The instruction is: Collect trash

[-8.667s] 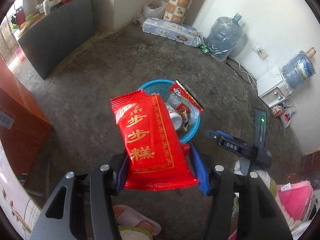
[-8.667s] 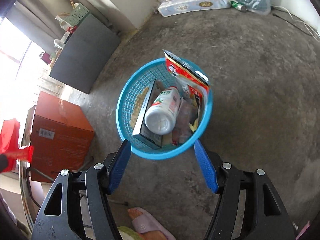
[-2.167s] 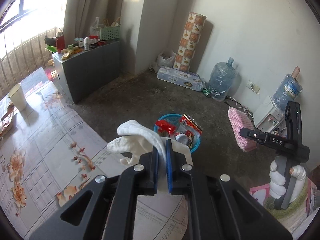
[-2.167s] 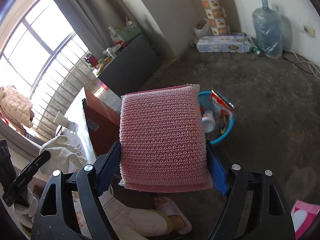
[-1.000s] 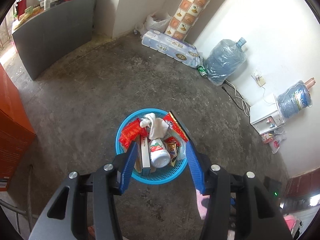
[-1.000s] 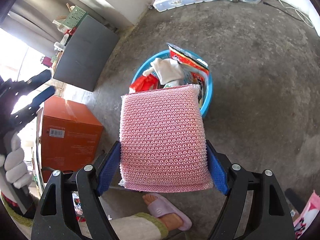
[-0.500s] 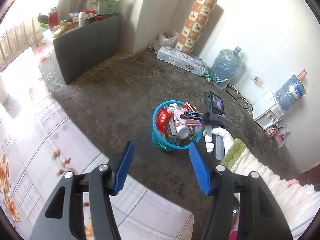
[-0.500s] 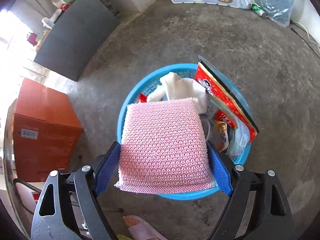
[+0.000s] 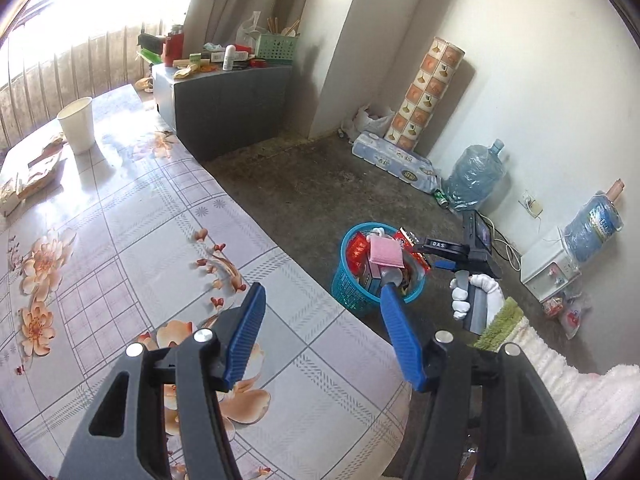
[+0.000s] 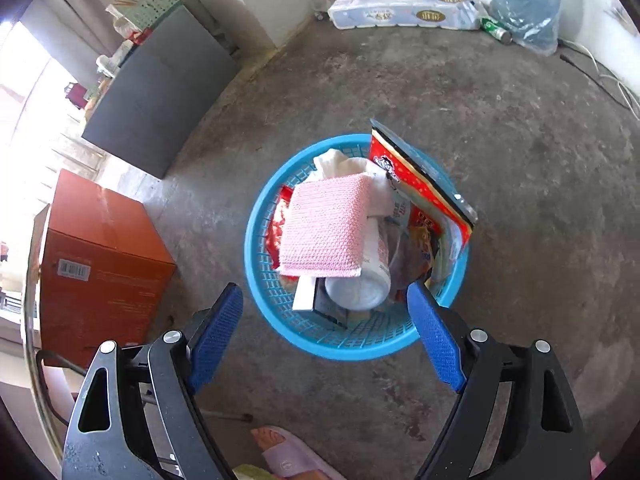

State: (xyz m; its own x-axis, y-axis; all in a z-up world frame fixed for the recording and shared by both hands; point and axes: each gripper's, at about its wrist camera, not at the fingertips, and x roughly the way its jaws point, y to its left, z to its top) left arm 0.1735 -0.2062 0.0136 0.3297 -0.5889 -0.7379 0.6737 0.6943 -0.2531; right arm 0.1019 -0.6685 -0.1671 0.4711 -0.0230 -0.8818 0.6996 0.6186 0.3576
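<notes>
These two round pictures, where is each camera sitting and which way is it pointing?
Left wrist view: rides the left gripper, above the flowered table, looking across the room to the blue basket; its open jaws, the right gripper and a gloved hand show.
Right wrist view: rides the right gripper, looking straight down into the blue basket with the pink sponge; its open jaws and a slippered foot show.
Shared: the basket, the sponge, the toilet-roll pack.

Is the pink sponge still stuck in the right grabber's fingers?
Apart. In the right wrist view the right gripper is open, and the pink sponge lies in the blue basket, beyond both fingers.
</notes>
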